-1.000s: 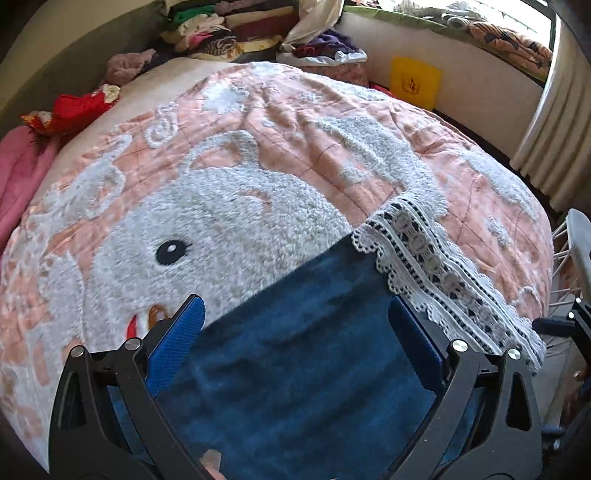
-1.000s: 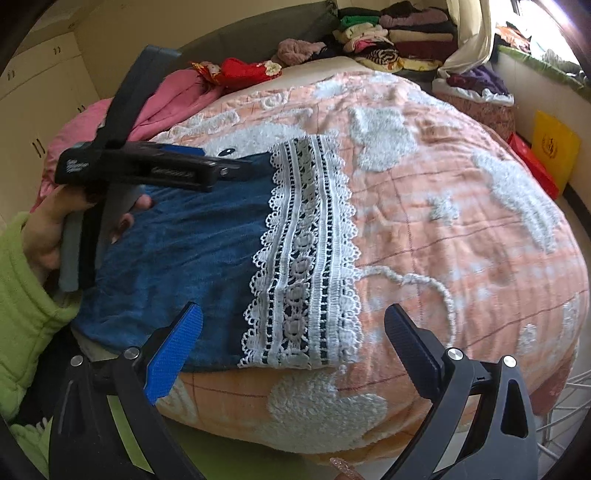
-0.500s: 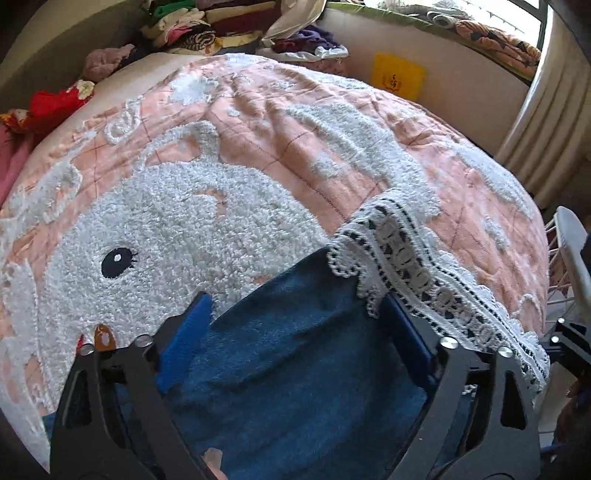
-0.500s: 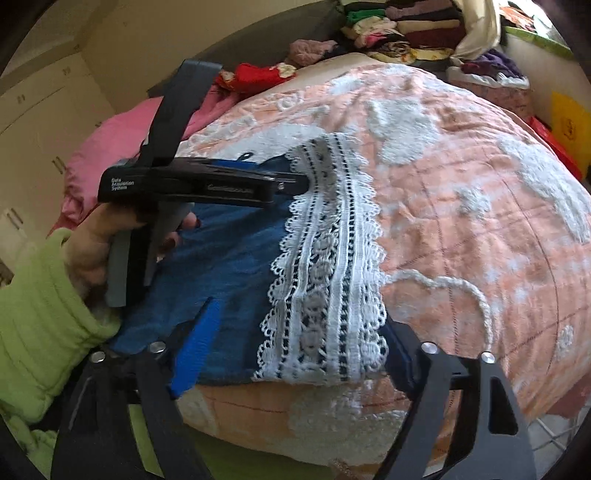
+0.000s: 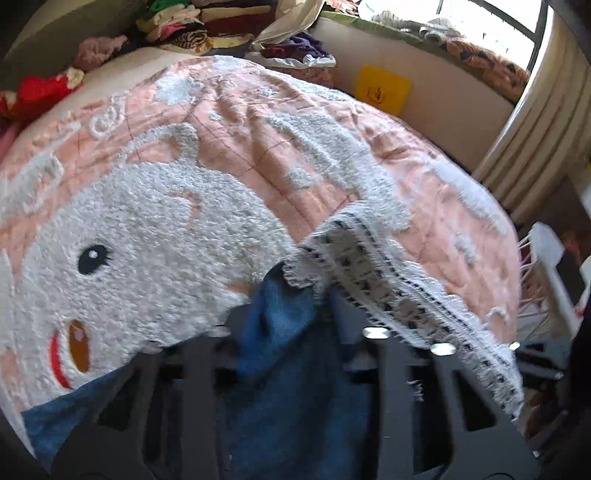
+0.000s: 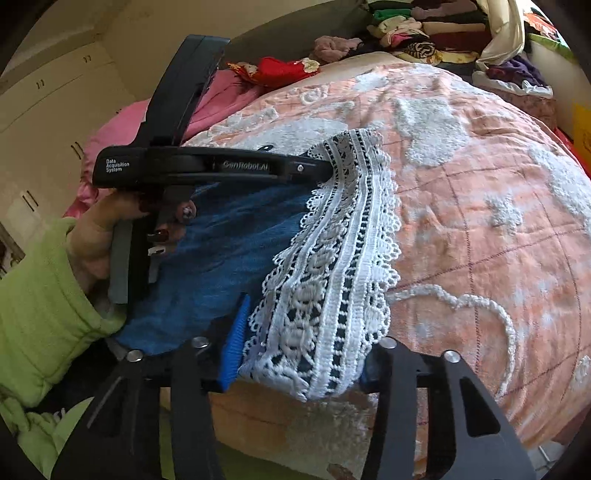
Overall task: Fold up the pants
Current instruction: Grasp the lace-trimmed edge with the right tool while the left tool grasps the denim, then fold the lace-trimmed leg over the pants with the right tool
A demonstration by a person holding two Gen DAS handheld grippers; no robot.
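Observation:
Blue denim pants (image 6: pixel 221 251) with a white lace hem (image 6: pixel 332 266) lie on the peach bedspread (image 6: pixel 480 206). My left gripper (image 5: pixel 291 317) is shut on the far corner of the hem, where denim (image 5: pixel 280 325) and lace (image 5: pixel 369 266) bunch between its fingers; it also shows in the right wrist view (image 6: pixel 325 170), held by a hand in a green sleeve. My right gripper (image 6: pixel 299 354) has closed in on the near end of the lace hem, which fills the gap between its fingers.
Stacks of folded clothes (image 6: pixel 424 33) sit at the bed's far end, with a red garment (image 6: pixel 280 70) and pink bedding (image 6: pixel 122 125) on the left. A yellow sign (image 5: pixel 382 90) hangs on the wall beside curtains (image 5: pixel 535 122). A white rack (image 5: pixel 546 266) stands at the right.
Both grippers moved forward onto the lace hem and closed from wide open. The hem corner at the left gripper has lifted and bunched.

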